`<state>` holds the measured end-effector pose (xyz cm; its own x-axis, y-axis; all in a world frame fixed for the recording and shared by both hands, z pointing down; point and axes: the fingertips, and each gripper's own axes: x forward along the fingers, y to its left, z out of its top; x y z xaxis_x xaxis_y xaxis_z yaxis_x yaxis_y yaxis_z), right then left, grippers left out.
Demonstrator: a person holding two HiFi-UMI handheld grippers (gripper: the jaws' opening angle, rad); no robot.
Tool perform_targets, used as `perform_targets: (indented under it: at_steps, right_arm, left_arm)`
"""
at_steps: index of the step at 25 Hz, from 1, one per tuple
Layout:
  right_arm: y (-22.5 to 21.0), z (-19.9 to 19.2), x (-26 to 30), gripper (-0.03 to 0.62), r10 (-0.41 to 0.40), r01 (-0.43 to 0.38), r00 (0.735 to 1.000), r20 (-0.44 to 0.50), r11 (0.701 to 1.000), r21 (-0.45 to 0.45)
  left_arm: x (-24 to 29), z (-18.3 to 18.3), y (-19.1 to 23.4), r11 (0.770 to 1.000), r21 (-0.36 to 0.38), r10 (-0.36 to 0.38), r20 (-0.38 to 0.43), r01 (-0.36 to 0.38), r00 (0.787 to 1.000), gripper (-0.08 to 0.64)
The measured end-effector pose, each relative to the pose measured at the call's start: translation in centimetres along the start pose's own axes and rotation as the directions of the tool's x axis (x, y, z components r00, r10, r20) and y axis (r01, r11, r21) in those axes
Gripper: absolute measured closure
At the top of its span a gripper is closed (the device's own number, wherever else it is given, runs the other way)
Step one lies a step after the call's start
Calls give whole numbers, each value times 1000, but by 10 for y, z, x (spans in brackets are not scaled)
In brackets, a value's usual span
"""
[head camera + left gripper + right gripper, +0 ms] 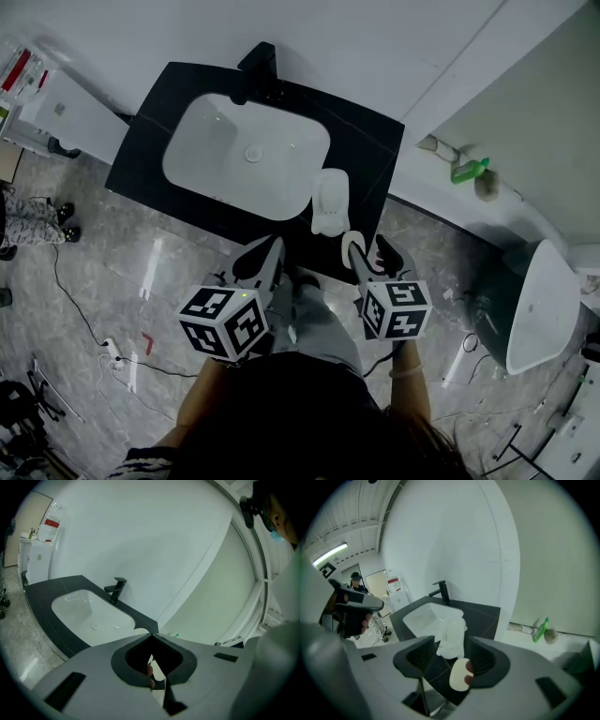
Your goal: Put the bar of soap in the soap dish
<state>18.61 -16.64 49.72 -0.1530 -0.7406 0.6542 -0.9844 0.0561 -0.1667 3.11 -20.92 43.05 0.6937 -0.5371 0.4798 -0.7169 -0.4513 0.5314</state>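
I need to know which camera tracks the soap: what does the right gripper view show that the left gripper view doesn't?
Only the right gripper view: the bar of soap, lying against one jaw of the open right gripper. Only the left gripper view: the jaws of the left gripper, shut together, and the drain. Both: the white sink and black faucet.

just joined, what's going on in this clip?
A person stands at a black vanity counter with a tool in each hand. The right tool has its jaws apart, and the bar of soap sits against one jaw only, not clamped. The white soap dish lies just ahead, on the counter beside the basin; the soap is not in it yet. The left tool is shut and holds nothing.
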Motion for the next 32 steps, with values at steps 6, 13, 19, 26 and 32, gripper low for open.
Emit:
perform_targets:
  at_steps: [6, 13, 19, 26, 32]
  right_arm:
    - [-15, -37, 32, 345, -35, 35, 993, -116, 999, 2]
    - [-24, -81, 64, 323, -49, 46, 968, -246, 999, -21]
    - [-30, -105, 82, 318, -57, 65, 953, -298, 998, 17]
    - [-31, -116, 94, 305, -88, 100, 936, -341, 995, 18]
    - [-32, -118, 96, 302, -120, 120, 915, -386, 993, -24]
  left_arm:
    - [10, -11, 22, 999, -46, 18, -49, -20, 999, 563]
    - [18, -33, 46, 991, -128, 33, -117, -48, 993, 563]
    - [27, -52, 56, 985, -165, 23, -174, -52, 984, 563]
    - [34, -68, 60, 981, -187, 6, -218, -48, 976, 563]
    - [36, -68, 63, 980, -193, -2, -227, -43, 974, 563]
